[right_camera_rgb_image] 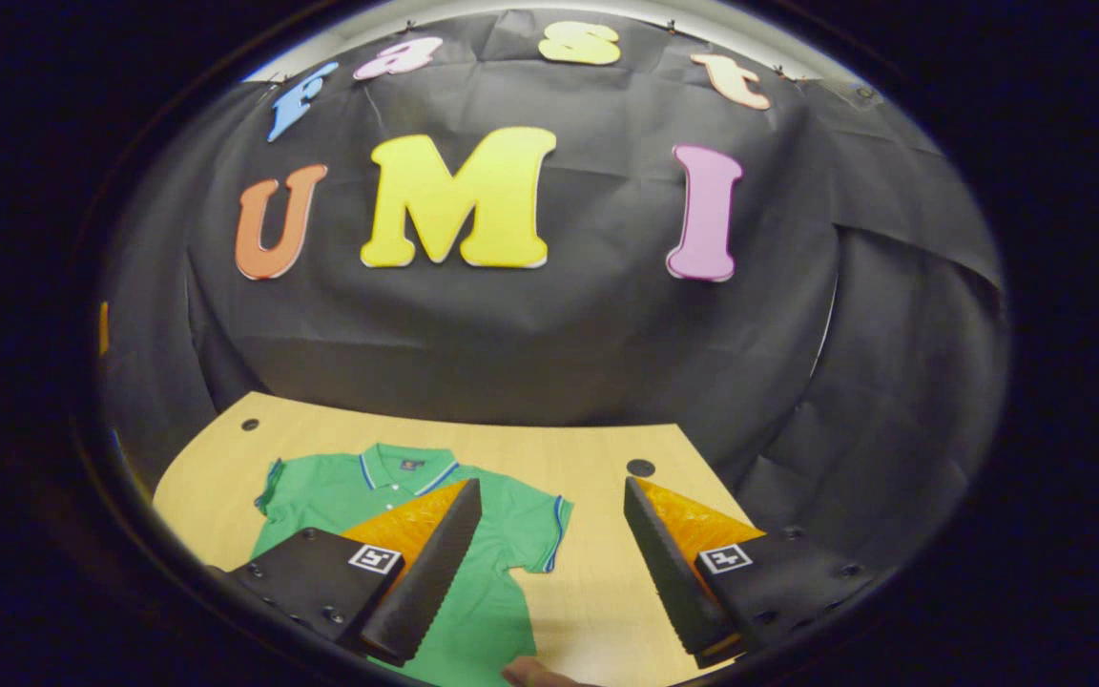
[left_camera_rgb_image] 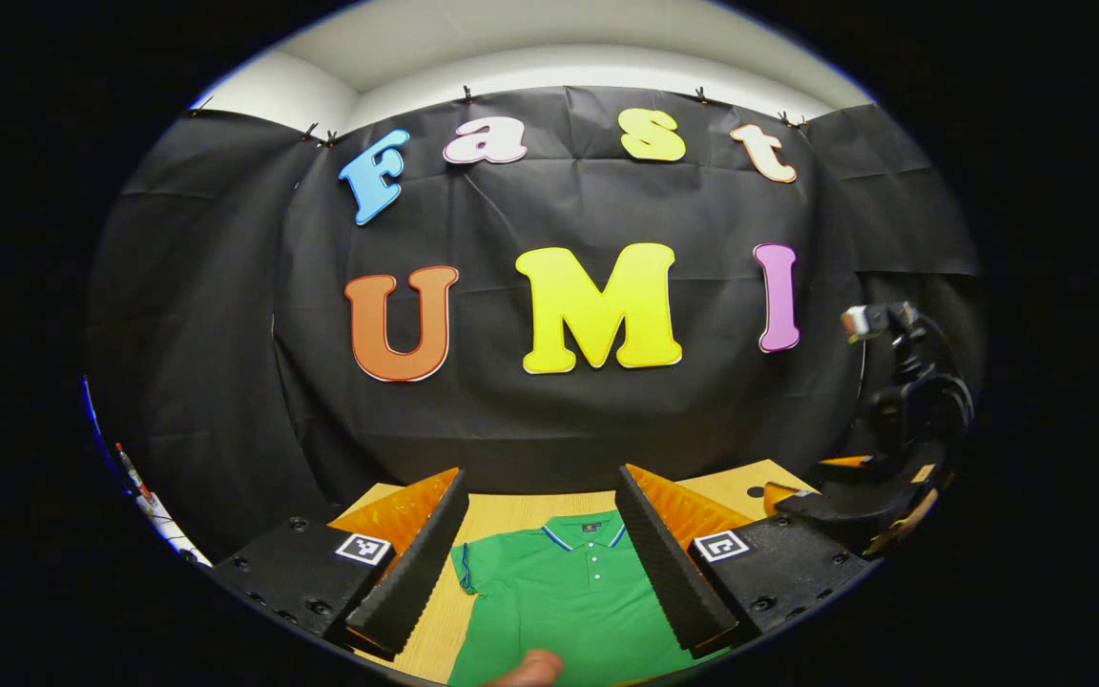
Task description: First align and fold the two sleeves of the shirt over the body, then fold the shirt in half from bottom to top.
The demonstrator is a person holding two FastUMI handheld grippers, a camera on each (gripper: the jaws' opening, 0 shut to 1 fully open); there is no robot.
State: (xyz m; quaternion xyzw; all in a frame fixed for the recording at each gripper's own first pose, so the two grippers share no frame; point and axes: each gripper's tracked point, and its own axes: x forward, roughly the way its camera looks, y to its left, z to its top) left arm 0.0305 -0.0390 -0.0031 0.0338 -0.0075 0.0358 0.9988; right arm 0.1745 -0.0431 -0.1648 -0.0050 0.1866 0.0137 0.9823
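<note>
1. Green polo shirt (right_camera_rgb_image: 473,534) lies flat, face up, on the pale wooden worktop (right_camera_rgb_image: 597,448), collar toward the black-cloth booth wall (right_camera_rgb_image: 549,334), both short sleeves spread out to the sides.
2. Neither sleeve has yet been folded over the body, so the task appears to stand at its first step, with the bottom-to-top fold still to come.
3. Left hand-held gripper (left_camera_rgb_image: 542,549) hovers above the shirt's chest and collar, its jaws wide apart, holding nothing and apparently touching nothing.
4. Right hand-held gripper (right_camera_rgb_image: 551,558) hangs above the shirt's right sleeve (right_camera_rgb_image: 535,530) and the bare worktop beside it, jaws likewise wide and empty.
5. In the left gripper view the right hand-held gripper shows farther off at the right edge, raised above the worktop.
6. A fingertip (left_camera_rgb_image: 530,668) shows at the lower edge of that view.
7. The next move likely calls for each hand-held gripper to descend to a sleeve edge, pinch the fabric and carry it inward over the body, keeping the two folds aligned.
</note>
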